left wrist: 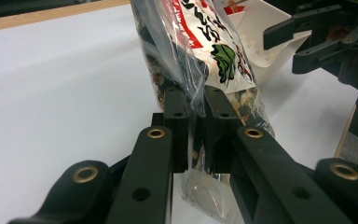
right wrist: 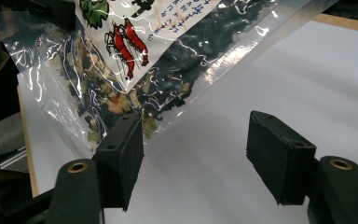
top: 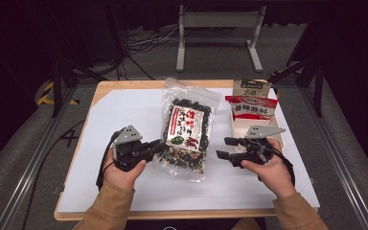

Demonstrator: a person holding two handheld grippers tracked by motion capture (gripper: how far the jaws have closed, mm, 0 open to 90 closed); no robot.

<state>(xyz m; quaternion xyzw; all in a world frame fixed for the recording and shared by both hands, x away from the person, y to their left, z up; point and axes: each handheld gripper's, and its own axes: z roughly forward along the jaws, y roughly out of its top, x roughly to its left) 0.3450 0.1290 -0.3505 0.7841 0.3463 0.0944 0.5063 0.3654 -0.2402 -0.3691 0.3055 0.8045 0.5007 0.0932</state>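
White paper covers the table (top: 124, 191), and the clear snack bag (top: 188, 128) lies mid-table. Left gripper (left wrist: 196, 126) pinches its edge tight, perhaps lifting it. Right gripper (right wrist: 196, 149) gapes wide just beside it, gripping nothing.

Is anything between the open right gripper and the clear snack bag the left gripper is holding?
Nothing visible. The right gripper has its jaws open beside the snack bag, with bare white table cover between them. The left gripper is clamped on the bag's opposite edge.
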